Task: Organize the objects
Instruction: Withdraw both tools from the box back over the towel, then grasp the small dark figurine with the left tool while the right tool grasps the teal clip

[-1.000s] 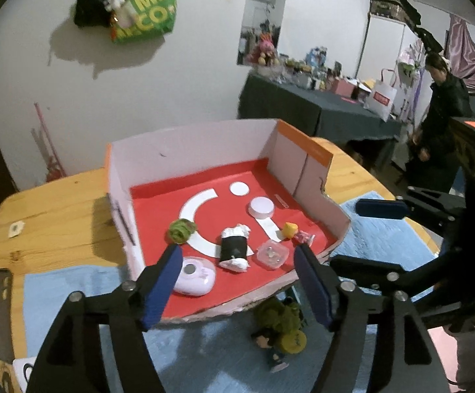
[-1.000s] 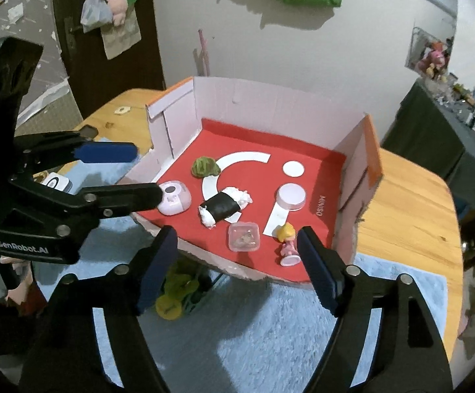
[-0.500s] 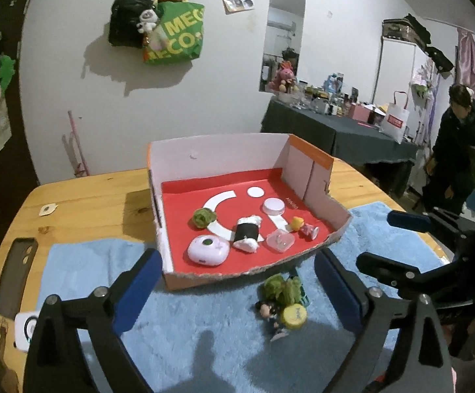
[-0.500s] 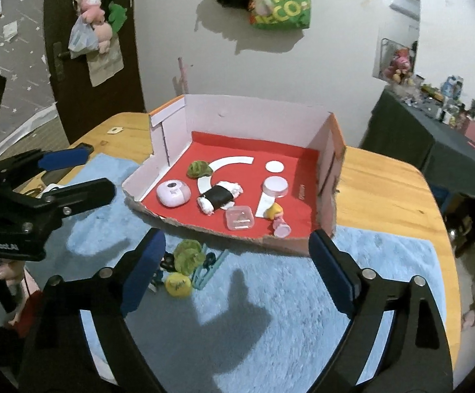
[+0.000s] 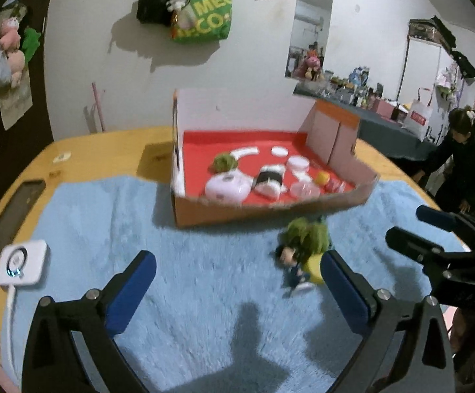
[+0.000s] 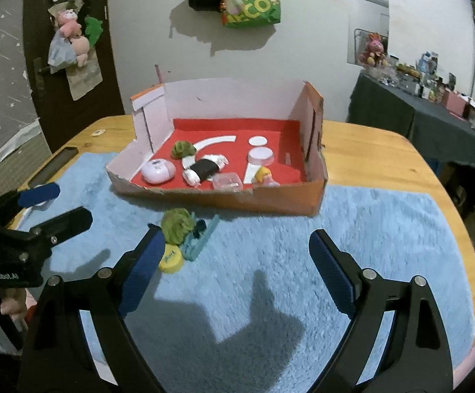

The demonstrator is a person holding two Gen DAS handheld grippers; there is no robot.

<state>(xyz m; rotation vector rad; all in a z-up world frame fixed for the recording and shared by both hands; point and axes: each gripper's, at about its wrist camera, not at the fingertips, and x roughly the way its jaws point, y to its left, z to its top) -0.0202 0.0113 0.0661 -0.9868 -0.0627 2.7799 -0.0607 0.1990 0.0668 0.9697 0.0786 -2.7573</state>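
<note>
I held both grippers above the blue mat [image 6: 352, 229], and I judged myself between picks: most small things already lay in the box, and one cluster remained outside it.

The cardboard box [image 6: 270, 201] with its red floor filled the middle of the right wrist view. Inside it lay a lilac case [image 6: 157, 170], a black-and-white roll [image 6: 204, 167], a clear square tub [image 6: 227, 181], a little yellow-haired figure [image 6: 263, 174] and a green tuft [image 6: 182, 148].

The left-over cluster lay on the mat just in front of the box's front wall, left of centre in that view: a green fluffy toy [image 6: 177, 221], a teal clip [image 6: 201, 240] and a yellow cap [image 6: 171, 258], touching one another.

My right gripper [image 6: 235, 271] was spread wide and empty, its left finger just beside the cap. My left gripper [image 5: 237, 290] was likewise wide apart, holding nothing.

The next move, I reckoned, called for swinging toward that cluster and closing on one piece alone.
</note>
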